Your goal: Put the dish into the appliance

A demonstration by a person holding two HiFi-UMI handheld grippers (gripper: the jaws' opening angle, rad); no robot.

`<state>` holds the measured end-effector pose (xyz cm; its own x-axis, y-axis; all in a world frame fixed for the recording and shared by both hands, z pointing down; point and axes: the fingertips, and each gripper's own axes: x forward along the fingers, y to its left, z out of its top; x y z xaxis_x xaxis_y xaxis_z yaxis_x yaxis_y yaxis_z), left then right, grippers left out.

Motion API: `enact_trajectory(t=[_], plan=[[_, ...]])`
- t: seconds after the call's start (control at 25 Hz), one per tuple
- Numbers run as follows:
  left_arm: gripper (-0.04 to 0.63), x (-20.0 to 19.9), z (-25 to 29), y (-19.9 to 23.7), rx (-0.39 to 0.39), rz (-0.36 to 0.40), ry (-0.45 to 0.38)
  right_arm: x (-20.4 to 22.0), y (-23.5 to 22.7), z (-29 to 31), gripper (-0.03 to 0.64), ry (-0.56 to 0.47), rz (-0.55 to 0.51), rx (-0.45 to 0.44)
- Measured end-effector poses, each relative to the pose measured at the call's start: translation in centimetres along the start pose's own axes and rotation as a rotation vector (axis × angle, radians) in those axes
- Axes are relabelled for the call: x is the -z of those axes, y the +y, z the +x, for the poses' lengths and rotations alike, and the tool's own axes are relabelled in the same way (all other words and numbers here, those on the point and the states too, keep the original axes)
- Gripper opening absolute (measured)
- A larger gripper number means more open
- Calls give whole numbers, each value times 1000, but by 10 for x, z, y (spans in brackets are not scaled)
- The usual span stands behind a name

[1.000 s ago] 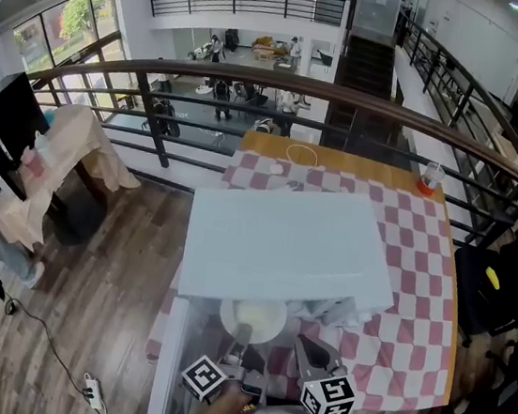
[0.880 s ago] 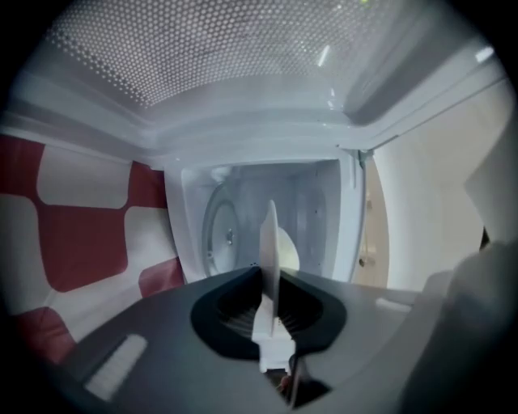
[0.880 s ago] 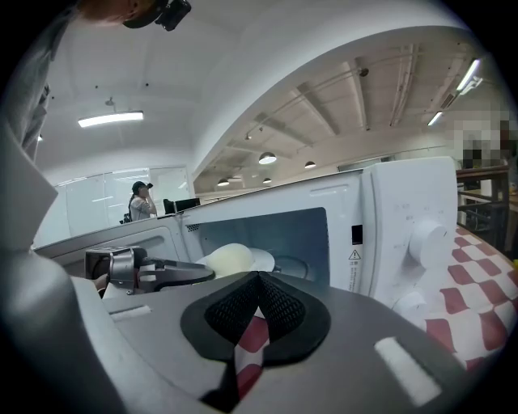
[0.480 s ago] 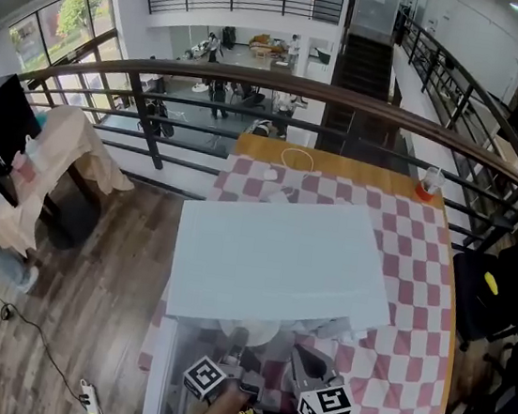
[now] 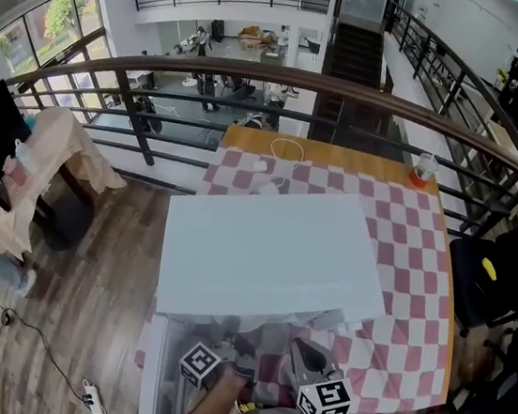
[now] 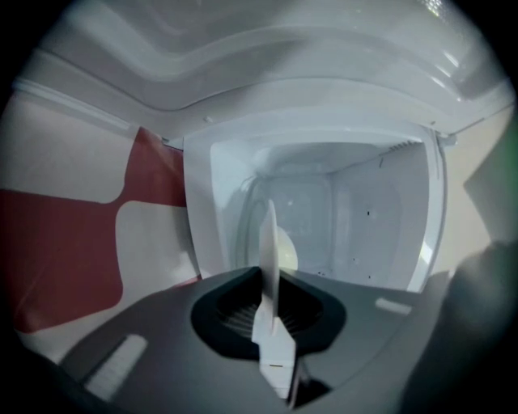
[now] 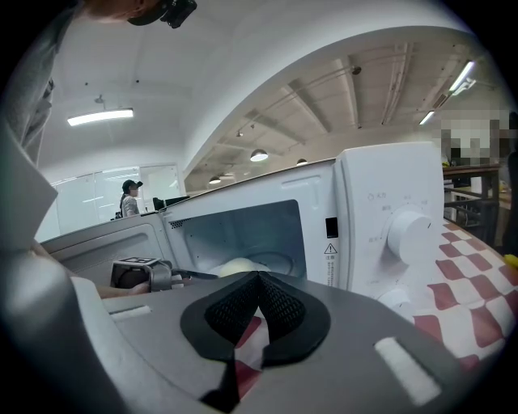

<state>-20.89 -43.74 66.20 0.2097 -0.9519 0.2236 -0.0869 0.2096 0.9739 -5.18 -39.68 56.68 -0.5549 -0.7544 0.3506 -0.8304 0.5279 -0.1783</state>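
Well along, by the look of it, but not finished. Already opened: the door (image 7: 105, 242), swung out at left centre of the right gripper view. Seen from the head view as a white appliance (image 5: 273, 246) filling mid-frame on the checked cloth (image 5: 412, 269). In the left gripper view, looking straight into the cavity (image 6: 340, 210) at centre frame, with the dish (image 6: 269, 242) showing edge-on as a thin pale blade rising from lower centre. Pinched at its rim by the left gripper (image 6: 271, 323), jaws drawn narrow onto the edge. Judging from the right gripper view, carried far end first into the opening, just left of centre, low over the cavity floor. Hard to tell from any view whether resting on that floor or held just above it. Idle at lower centre of its own view: the right gripper (image 7: 257, 311), pads brought together with nothing between them, pointing at the front of the appliance from outside. Left to do, as a judgement: settle the dish fully inside, let go of the rim, draw the left gripper back out past the door, and perhaps shut that door.
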Motion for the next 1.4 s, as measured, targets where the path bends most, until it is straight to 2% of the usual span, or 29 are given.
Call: enact_trajectory(t=[0.24, 0.52, 0.72, 0.96, 1.16, 1.4], plan=[[28, -1, 5, 4, -56, 42, 0, 5, 0, -6, -2, 4, 6, 5], [29, -3, 6, 4, -166, 103, -1, 8, 5, -12, -2, -5, 4, -3], [29, 0, 3, 4, -173, 104, 53, 6, 6, -14, -2, -22, 23, -1], [62, 2, 5, -6, -129, 264, 101, 5, 7, -17, -2, -29, 24, -2], [113, 9, 2, -10, -124, 335, 143, 6, 10, -19, -2, -34, 25, -8], [230, 19, 0, -17, -164, 585, 229, 7, 11, -24, -2, -37, 27, -4]])
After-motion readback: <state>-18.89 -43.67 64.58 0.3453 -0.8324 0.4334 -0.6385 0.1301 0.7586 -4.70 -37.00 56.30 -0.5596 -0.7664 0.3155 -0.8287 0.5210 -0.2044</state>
